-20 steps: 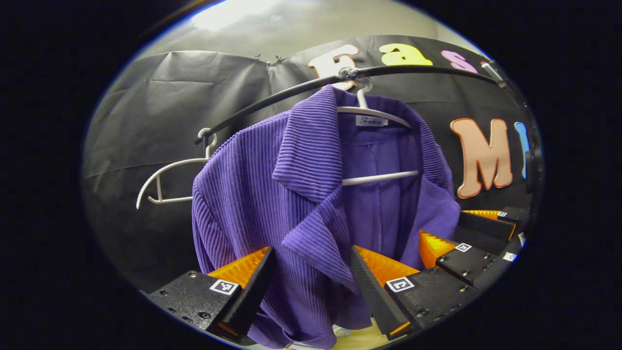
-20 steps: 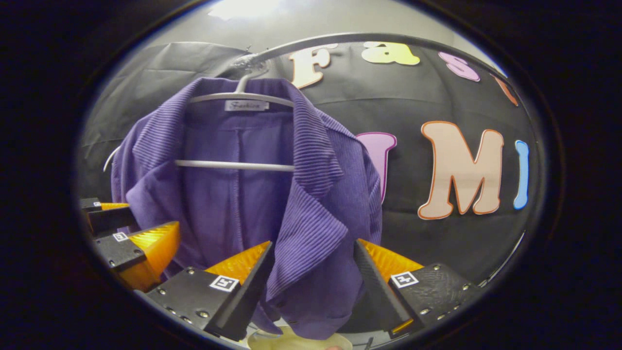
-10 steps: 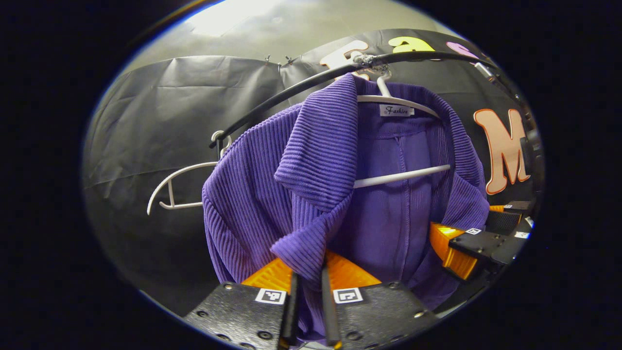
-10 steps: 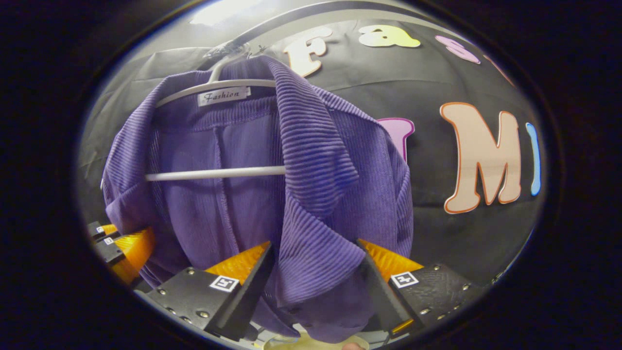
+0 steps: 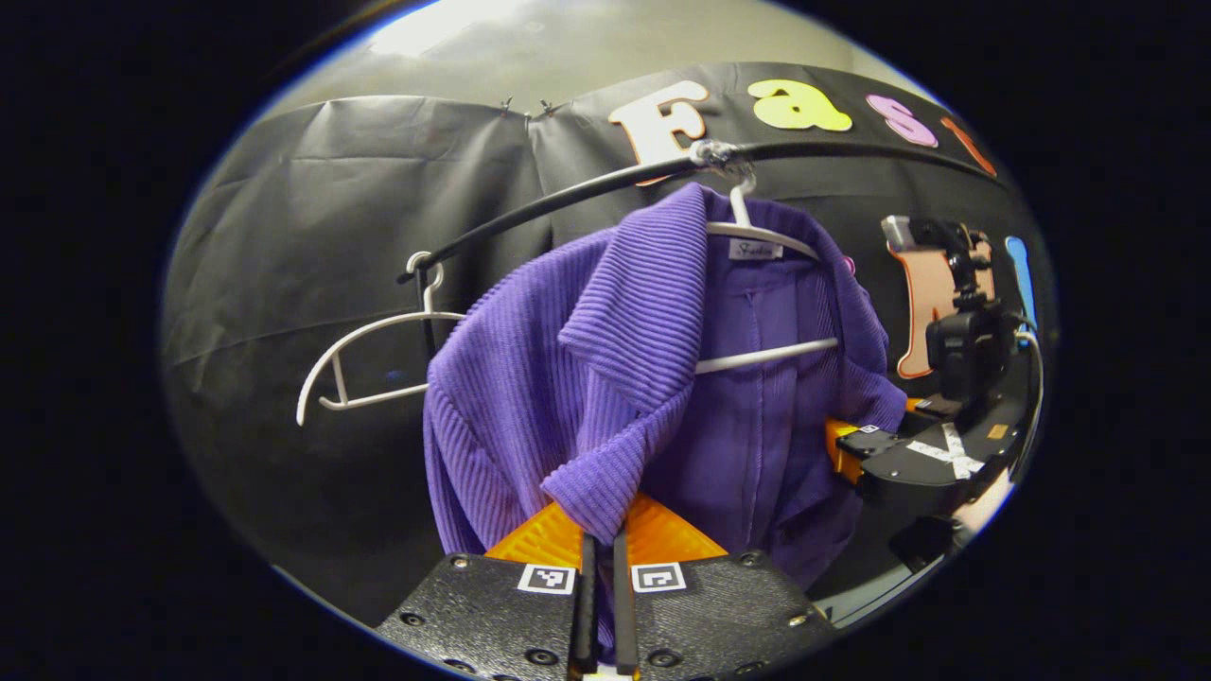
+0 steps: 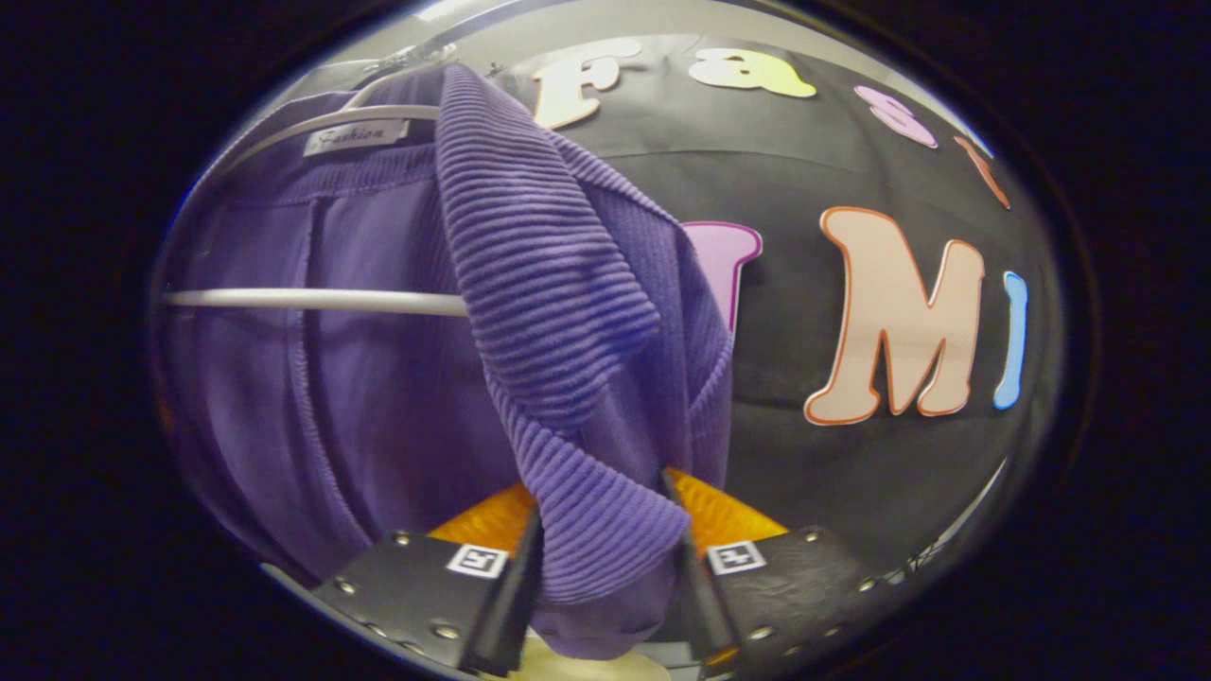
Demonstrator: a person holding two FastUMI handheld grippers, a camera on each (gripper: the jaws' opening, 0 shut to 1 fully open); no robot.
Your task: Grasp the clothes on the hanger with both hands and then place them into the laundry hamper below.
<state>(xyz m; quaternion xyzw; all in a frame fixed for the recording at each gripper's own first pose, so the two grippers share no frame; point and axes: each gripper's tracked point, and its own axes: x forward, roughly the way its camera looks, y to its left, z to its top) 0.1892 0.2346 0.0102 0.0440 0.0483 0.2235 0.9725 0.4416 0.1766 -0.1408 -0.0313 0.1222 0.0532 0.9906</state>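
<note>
A purple ribbed jacket [image 5: 587, 378] hangs on a white hanger [image 5: 757, 232] from a black rail [image 5: 568, 199]. My left gripper [image 5: 601, 567] is shut on the tip of the jacket's near lapel, with the fabric pinched in a thin slit. In the left gripper view my right gripper [image 5: 845, 443] is at the jacket's far front edge. In the right gripper view the jacket [image 6: 530, 284] hangs very close. My right gripper [image 6: 603, 530] stands open around the other lapel, and fabric fills the gap between the fingers. The hanger's bar [image 6: 312, 301] crosses the open front.
An empty white hanger [image 5: 378, 326] hangs on the rail to the left of the jacket. A hand [image 5: 984, 501] holds the right gripper at the right edge. Something pale [image 6: 577, 667] lies below the jacket's hem. The black cloth wall is close behind.
My left gripper stays shut on the lapel. My right gripper has moved in closer and its fingers have narrowed around the other lapel. The jacket has swung slightly on the rail.
</note>
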